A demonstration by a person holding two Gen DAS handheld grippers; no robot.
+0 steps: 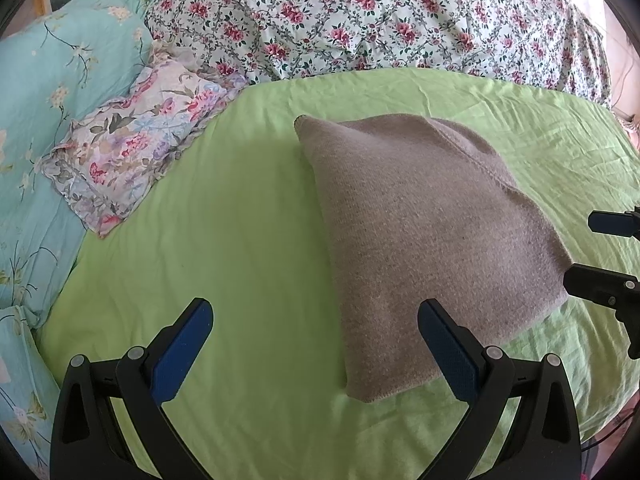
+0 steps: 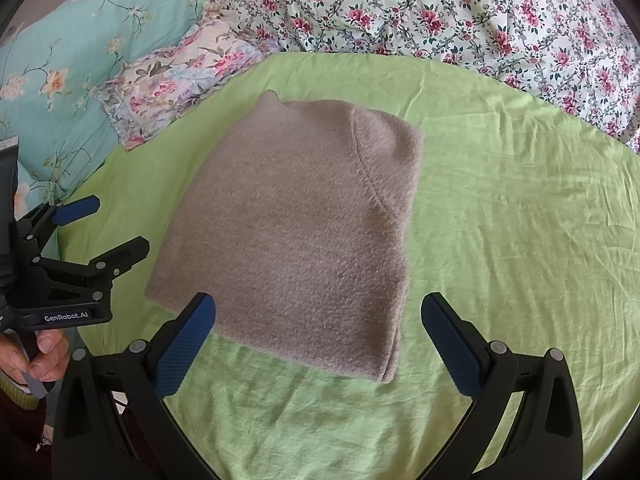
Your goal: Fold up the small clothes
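A taupe knitted garment (image 1: pixel 432 232) lies folded into a compact block on the green sheet (image 1: pixel 240 220); it also shows in the right wrist view (image 2: pixel 296 228). My left gripper (image 1: pixel 316 320) is open and empty, above the sheet at the garment's near left edge, its right finger over the cloth. My right gripper (image 2: pixel 318 316) is open and empty, hovering over the garment's near edge. The right gripper shows at the right edge of the left wrist view (image 1: pixel 592 248), and the left gripper at the left of the right wrist view (image 2: pixel 116 228).
A floral pillow (image 1: pixel 132 148) lies at the sheet's far left, beside a turquoise flowered quilt (image 1: pixel 48 92). A white quilt with pink flowers (image 1: pixel 360 16) runs along the back. The green sheet (image 2: pixel 500 220) extends right of the garment.
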